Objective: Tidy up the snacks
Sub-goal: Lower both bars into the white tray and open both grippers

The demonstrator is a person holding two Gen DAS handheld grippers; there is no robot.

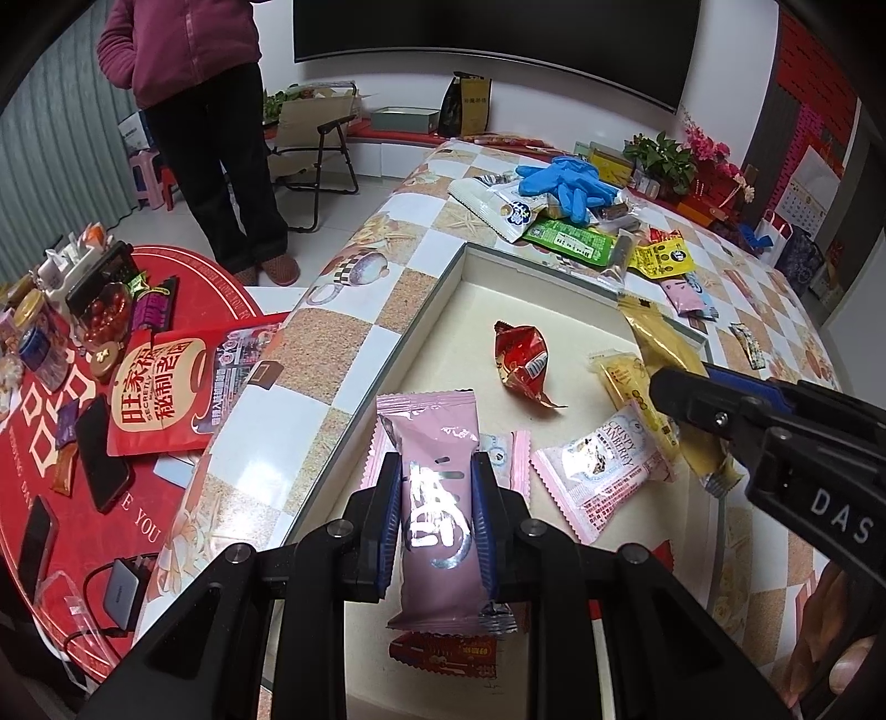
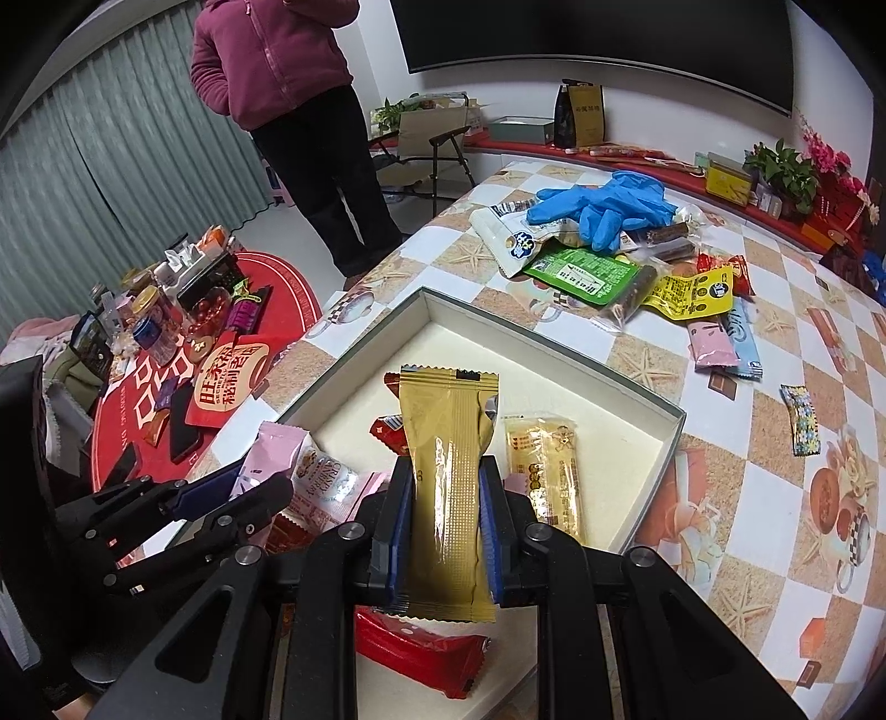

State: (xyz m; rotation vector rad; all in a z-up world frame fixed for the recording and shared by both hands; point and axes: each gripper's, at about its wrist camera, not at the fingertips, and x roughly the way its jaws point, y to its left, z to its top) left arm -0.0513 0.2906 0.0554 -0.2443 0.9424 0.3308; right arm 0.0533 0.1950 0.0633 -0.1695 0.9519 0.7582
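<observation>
My left gripper (image 1: 436,476) is shut on a pink snack packet (image 1: 437,498), held above the shallow white box (image 1: 443,288). My right gripper (image 2: 446,476) is shut on a gold snack packet (image 2: 448,487) over the same box (image 2: 653,443); it also shows at the right of the left wrist view as the right gripper (image 1: 686,410). Inside the box lie a red candy wrapper (image 1: 520,360), a pale pink cranberry packet (image 1: 603,471), a yellow packet (image 2: 545,476) and a red packet (image 2: 421,653). The left gripper (image 2: 243,487) appears at the left of the right wrist view.
More snacks lie piled beyond the box under blue gloves (image 2: 603,207), with a green packet (image 2: 587,277) and a yellow pouch (image 2: 692,293). A low red round table (image 1: 33,443) at left carries jars, phones and a red bag. A person in a magenta jacket (image 1: 183,50) stands behind.
</observation>
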